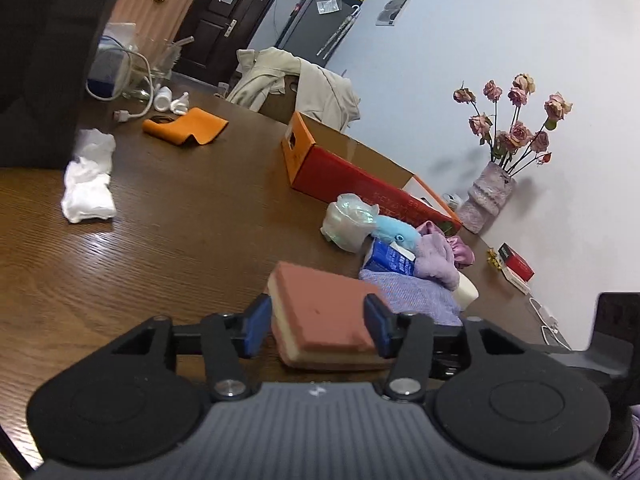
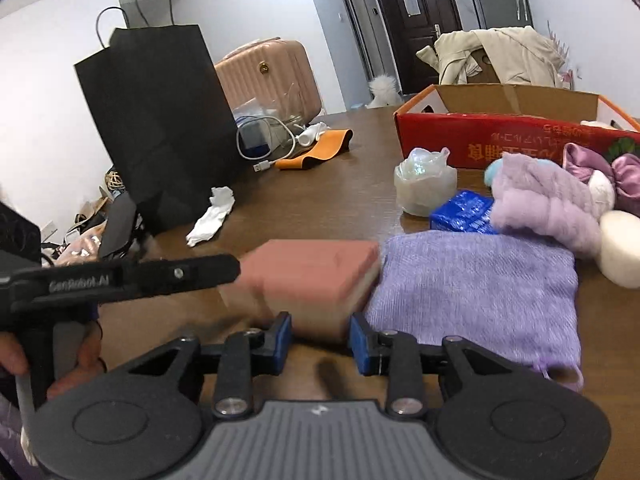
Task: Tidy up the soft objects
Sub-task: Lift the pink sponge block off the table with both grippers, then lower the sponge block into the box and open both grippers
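A pink and cream sponge (image 1: 324,312) sits between the fingers of my left gripper (image 1: 318,328), whose blue pads press its two sides. In the right wrist view the same sponge (image 2: 308,280) is blurred, with the left gripper's body (image 2: 120,280) coming in from the left. My right gripper (image 2: 320,340) is open and empty just in front of the sponge. A folded purple knit cloth (image 2: 476,292) lies to the right of the sponge. Beyond it are a fluffy lilac plush (image 2: 548,204), a blue packet (image 2: 460,212), a bagged clear lump (image 2: 424,184) and a white round sponge (image 2: 624,252).
An open red and orange cardboard box (image 2: 496,136) stands at the back right of the wooden table (image 2: 320,184). A black paper bag (image 2: 156,120), a white sock (image 2: 212,216), an orange cloth (image 2: 316,152) and cables are at the left. A vase of roses (image 1: 488,196) stands by the wall.
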Demonstrator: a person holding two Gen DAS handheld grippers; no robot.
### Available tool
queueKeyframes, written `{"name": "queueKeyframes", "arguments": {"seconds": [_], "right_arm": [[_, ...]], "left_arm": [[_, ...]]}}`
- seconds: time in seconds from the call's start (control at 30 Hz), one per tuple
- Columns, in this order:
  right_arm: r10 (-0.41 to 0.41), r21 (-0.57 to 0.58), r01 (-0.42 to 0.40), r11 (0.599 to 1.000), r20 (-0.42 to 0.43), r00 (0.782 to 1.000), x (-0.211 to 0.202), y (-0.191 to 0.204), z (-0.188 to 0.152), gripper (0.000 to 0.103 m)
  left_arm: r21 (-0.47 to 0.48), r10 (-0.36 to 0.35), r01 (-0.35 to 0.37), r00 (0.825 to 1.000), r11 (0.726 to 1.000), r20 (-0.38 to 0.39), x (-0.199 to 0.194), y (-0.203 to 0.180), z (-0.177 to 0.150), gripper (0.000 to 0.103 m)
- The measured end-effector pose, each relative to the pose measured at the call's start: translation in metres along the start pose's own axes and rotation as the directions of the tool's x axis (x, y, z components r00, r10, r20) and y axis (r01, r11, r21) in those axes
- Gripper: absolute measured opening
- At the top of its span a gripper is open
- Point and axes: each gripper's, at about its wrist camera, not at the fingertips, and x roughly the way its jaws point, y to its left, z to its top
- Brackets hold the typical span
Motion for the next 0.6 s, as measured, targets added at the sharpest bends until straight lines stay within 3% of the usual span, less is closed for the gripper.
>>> {"name": "queueKeyframes", "arguments": {"seconds": [0.1,0.27,0.33,0.37,0.5,0.6], "right_arm": [[-0.002,0.016,0.001,1.0,0.032,0.999,-0.009,0.001,0.003,0.044],[0.02,0.073,-0.022,0.997,0.031,0.999,0.007,-0.006,0.011,0.043],[0.04,0.09,-0.042,0.995,0.025,0.999,0.015,-0.009,0.013,0.042],[0.049,0.094,-0.051,0.994,0.018,0.999,0.017,-0.01,0.014,0.042],[0.047,0.09,-0.047,0.995,-0.001,0.999,0.025,-0.012,0.019,0.034],[0.034,0.037,-0.036,0.999,0.057,0.998,0.013,-0.007,0.035,0.033]], "left_arm": [[-0.004,0.013,-0.013,1.0,1.0,-0.014,0.003,0.0,0.0,0.058],[-0.036,0.033,-0.036,0.997,0.999,-0.063,0.02,0.0,-0.004,0.065],[-0.025,0.034,-0.035,0.997,0.999,-0.07,0.022,-0.002,-0.007,0.058],[-0.024,0.021,-0.023,0.997,0.999,-0.077,0.023,-0.002,-0.007,0.049],[-0.012,0.038,-0.039,0.996,0.999,-0.076,0.024,-0.01,-0.002,0.044],[0.003,0.019,-0.019,1.0,1.0,-0.013,0.017,-0.026,0.02,0.044]]}}
